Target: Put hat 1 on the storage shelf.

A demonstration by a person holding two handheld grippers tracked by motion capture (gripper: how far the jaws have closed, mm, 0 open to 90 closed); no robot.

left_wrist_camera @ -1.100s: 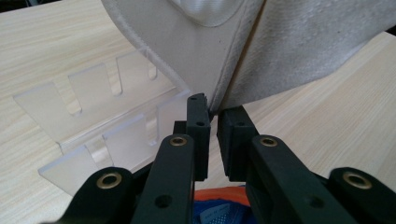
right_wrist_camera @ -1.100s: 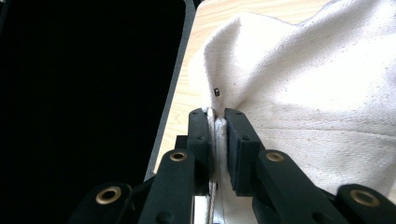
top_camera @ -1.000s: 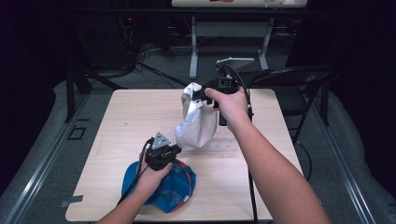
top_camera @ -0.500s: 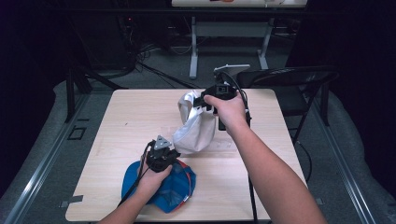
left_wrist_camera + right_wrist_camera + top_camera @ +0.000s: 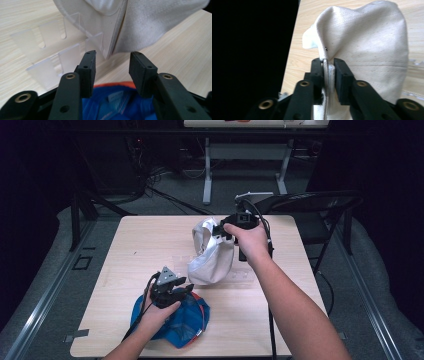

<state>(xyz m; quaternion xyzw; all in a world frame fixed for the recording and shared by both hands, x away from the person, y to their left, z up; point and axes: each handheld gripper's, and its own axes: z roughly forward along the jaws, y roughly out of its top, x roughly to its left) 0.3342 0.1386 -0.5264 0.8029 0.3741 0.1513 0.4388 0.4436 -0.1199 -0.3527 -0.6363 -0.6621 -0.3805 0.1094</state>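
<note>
Currently the left gripper (image 5: 181,289) hovers over the blue cap (image 5: 172,320), which lies on the wooden table (image 5: 135,247) near its front edge. In the left gripper view its jaws stand apart with nothing between the pads; they have just been opening. Below them the blue cap (image 5: 117,105) shows, with an orange edge and a pale label inside. Just ahead lies a clear plastic slotted stand (image 5: 62,47) flat on the table, and the brim of the white cap (image 5: 150,22) rests against it.

Mid-table, the white cap (image 5: 210,255) stands tilted with its lower part on the table and on the clear stand (image 5: 240,275), just beside the blue cap but apart from it.

At the right, the right gripper (image 5: 220,231) reaches the white cap's upper edge. In the right gripper view its jaws have just been opening slightly, yet a fold of the white cap (image 5: 367,42) sits between the pads, the left pad touching it; a narrow gap shows at the right pad. A black folding chair (image 5: 320,205) stands beyond the table's right corner.
</note>
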